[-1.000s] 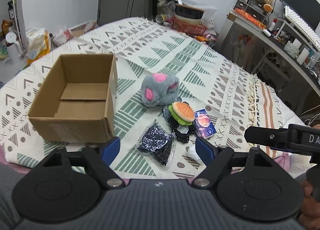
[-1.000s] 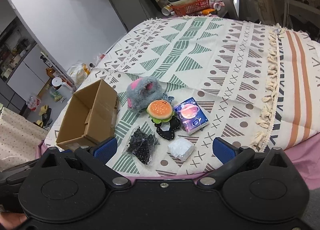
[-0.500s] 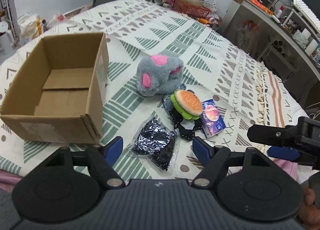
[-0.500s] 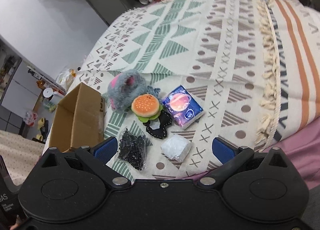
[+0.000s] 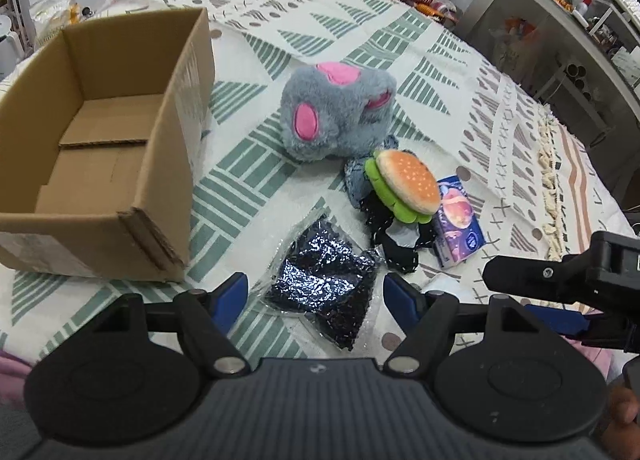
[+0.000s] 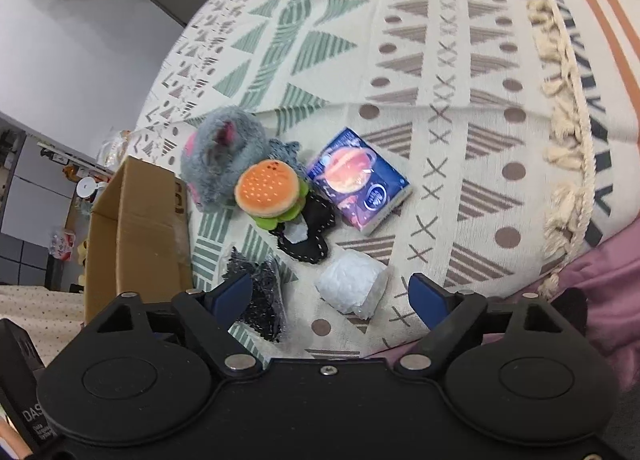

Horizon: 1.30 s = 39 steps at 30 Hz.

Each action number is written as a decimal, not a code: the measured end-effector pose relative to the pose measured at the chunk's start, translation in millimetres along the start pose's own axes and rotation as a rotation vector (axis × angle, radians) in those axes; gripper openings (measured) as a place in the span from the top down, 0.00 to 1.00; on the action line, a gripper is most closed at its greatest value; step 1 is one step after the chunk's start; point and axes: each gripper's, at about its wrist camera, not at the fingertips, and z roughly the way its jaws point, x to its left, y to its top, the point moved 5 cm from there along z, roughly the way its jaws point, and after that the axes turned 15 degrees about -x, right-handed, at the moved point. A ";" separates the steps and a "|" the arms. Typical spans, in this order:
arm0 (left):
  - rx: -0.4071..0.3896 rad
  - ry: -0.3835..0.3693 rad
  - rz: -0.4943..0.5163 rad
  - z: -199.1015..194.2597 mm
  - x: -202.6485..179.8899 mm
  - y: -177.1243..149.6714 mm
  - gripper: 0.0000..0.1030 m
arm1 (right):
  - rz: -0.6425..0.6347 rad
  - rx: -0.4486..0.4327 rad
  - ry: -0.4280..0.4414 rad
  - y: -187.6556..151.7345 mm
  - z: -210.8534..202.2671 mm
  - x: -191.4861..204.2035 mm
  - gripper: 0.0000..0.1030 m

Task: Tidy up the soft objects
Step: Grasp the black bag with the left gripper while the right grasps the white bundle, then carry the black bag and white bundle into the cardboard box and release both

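Blue-tipped, our left gripper point(image 5: 314, 294) and right gripper point(image 6: 332, 294) are both hovering with jaws apart, holding nothing. Near the bed's front edge a glittery black pouch point(image 5: 324, 284) is lying; beyond it, burger plush point(image 5: 404, 184), grey plush point(image 5: 336, 116), cardboard box point(image 5: 120, 164).

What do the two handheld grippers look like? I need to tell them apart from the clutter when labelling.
Both look alike. The left gripper has a black ribbed body, two round black discs, silver pivot screws and black arms ending in blue finger pads. The right gripper has a smooth black body with the same discs, screws and blue pads. White "DAS" lettering marks a black housing beside it.
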 end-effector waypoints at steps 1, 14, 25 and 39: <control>0.002 0.001 0.003 2.8 -0.2 -0.9 0.28 | 0.004 0.006 -0.006 -1.1 2.6 -1.2 0.18; 0.017 -0.003 0.001 28.9 1.2 -9.2 0.28 | 0.062 0.071 -0.088 -11.5 36.6 -11.0 0.24; -0.008 -0.018 0.002 21.3 1.6 -11.5 0.60 | -0.016 0.067 -0.159 -24.9 55.3 1.8 0.50; -0.074 0.021 0.000 -22.4 2.8 1.7 0.62 | -0.034 -0.067 -0.074 -12.9 18.4 12.0 0.51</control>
